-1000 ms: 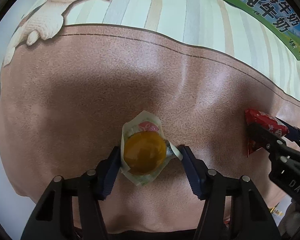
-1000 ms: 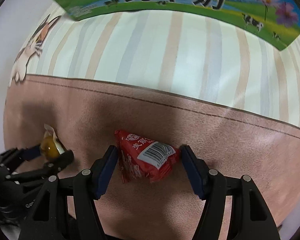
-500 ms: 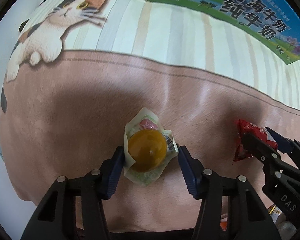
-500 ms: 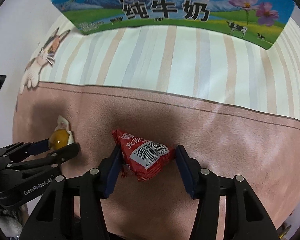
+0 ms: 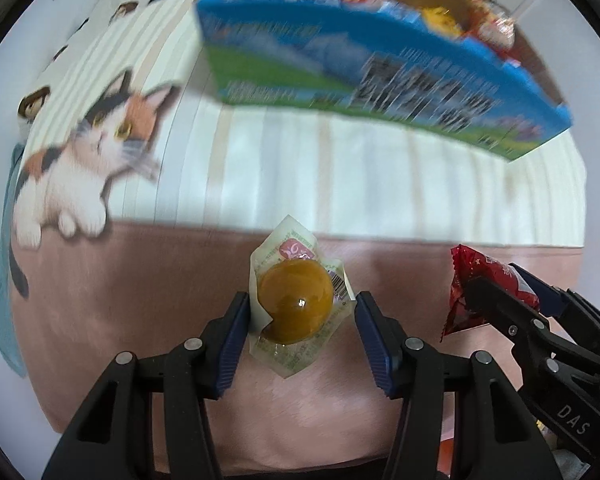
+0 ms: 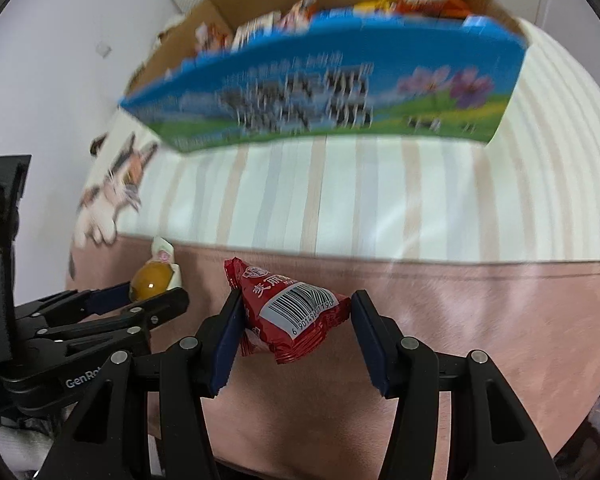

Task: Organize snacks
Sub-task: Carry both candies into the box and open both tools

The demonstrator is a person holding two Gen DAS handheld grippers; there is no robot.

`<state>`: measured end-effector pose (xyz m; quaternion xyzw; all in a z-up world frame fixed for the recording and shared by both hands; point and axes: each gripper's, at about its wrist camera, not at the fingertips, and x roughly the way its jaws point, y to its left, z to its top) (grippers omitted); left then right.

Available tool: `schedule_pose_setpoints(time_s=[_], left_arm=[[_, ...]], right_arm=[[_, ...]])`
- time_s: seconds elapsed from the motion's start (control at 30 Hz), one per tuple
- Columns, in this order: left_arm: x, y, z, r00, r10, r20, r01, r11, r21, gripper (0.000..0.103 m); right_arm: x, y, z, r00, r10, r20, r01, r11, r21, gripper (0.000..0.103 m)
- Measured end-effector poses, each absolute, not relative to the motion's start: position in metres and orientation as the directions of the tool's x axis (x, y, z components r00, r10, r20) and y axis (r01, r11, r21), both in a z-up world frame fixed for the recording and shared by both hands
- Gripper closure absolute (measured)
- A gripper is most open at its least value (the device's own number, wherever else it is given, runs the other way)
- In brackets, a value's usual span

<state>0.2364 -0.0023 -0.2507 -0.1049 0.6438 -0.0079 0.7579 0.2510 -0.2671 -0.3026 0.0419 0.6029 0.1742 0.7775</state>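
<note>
- On the far left, well away from our jaws, we see a printed cat [image 5: 96, 160] on the striped blanket [image 5: 340, 184].
- Our left gripper [image 5: 298, 322] is closed on a jelly cup [image 5: 296, 300] in a clear wrapper. The amber dome sits just between the two blue pads [image 5: 236, 340], and the wrapper edges touch both of them. The jaws have just been closing, with the cup between them.
- The cup hangs over the pink blanket [image 5: 140, 300]; its top corner points away from the jaws toward the striped part.
- Beyond the left jaws, further ahead and higher in the view, there is a blue and green milk box [image 5: 380, 76], blurred. It is open on top and we see several snack packs [image 5: 488, 20] inside.
- To the right of the left jaws, our right gripper [image 6: 292, 320] holds a red snack bag [image 6: 296, 312]. The bag is tilted, with the barcode facing the camera, and both pads press its ends. These jaws have also just been closing on it.
- In the right wrist view the left gripper with the cup stands near the left side of the right jaws, apart from them.
- Ahead of the right jaws the same box stands on the striped blanket, and the print is too blurred to read.
</note>
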Motion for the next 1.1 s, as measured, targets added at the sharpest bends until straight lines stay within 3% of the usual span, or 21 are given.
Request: schedule_pose_setpoints(time_s=[0.33,0.57,0.87,0.97,1.0,1.03,1.1], left_arm=[[0.298,0.003,-0.176,0.304,-0.190,-0.934,-0.021,0.978,-0.206,0.052],[0.368,0.001,-0.147,0.351,-0.212,-0.912,0.024,0.976,-0.218,0.052],[0.461,0.013,-0.195,0.212,-0.170,-0.962,0.019,0.985,-0.170,0.048],[0.476,0.025,-0.224,0.162,-0.130,-0.978,-0.039,0.990,-0.138,0.045],[0.479,0.027,-0.232,0.144,-0.137,-0.980,-0.047,0.988,-0.145,0.045],[0.482,0.030,-0.238,0.130,-0.151,-0.980,-0.055,0.986,-0.159,0.045],[0.486,0.034,-0.247,0.113,-0.163,-0.980,-0.071,0.983,-0.172,0.035]], right_arm=[[0.298,-0.288,-0.214,0.377,0.368,-0.850,-0.208,0.928,0.309,0.047],[0.367,-0.291,-0.183,0.457,0.345,-0.820,-0.192,0.938,0.288,0.047],[0.456,-0.303,-0.223,0.402,0.229,-0.887,-0.121,0.973,0.196,0.046],[0.476,-0.309,-0.246,0.357,0.192,-0.914,-0.078,0.981,0.176,0.039],[0.478,-0.311,-0.250,0.349,0.186,-0.918,-0.066,0.982,0.174,0.025],[0.481,-0.314,-0.254,0.343,0.180,-0.922,-0.051,0.984,0.173,0.018],[0.483,-0.316,-0.259,0.340,0.214,-0.916,-0.039,0.976,0.214,0.016]])
